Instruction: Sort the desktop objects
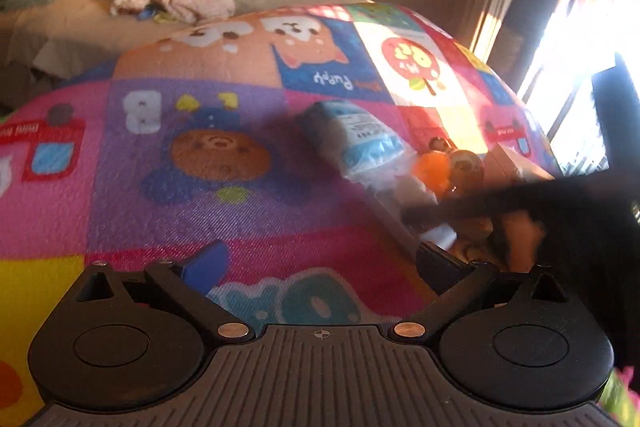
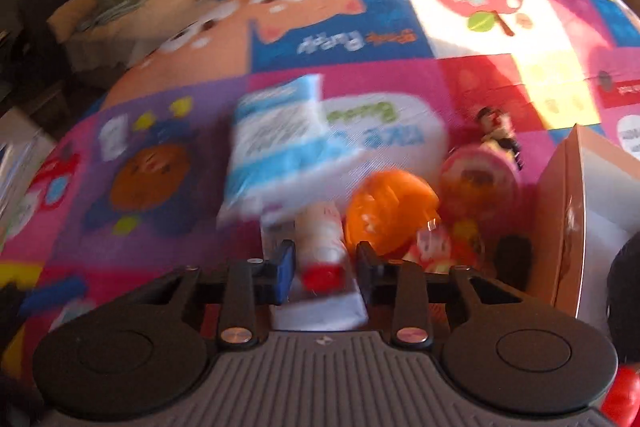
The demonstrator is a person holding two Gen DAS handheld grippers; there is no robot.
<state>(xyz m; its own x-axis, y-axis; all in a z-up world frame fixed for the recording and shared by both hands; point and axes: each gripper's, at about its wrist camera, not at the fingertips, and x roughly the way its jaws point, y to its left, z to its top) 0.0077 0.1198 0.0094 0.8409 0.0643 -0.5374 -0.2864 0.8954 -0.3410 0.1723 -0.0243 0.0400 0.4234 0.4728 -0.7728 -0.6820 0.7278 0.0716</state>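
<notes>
Between your right fingers: the small white tube with a red cap [image 2: 322, 251] lies just ahead of the right hand-held gripper [image 2: 324, 265]; red cap toward you, body running away toward the far side
Long axis: in line with the way the gripper points; so the fingers [image 2: 285, 265] flank its sides rather than its ends
Right hand-held gripper: narrow, with the tube between the fingers; blur hides whether the pads press it yet; I cannot tell
What lies under it: a white packet [image 2: 320, 311] on the colourful tabletop [image 2: 160, 239]
Neighbours: blue-and-white pack [image 2: 276, 143] just beyond; orange ball [image 2: 390, 213] just right; open box [image 2: 560, 211] at the right edge
Left hand-held gripper [image 1: 320, 263]: wide and empty; the tube sits to its right
Nearer hand: your right, by my judgement; keep the left clear
</notes>
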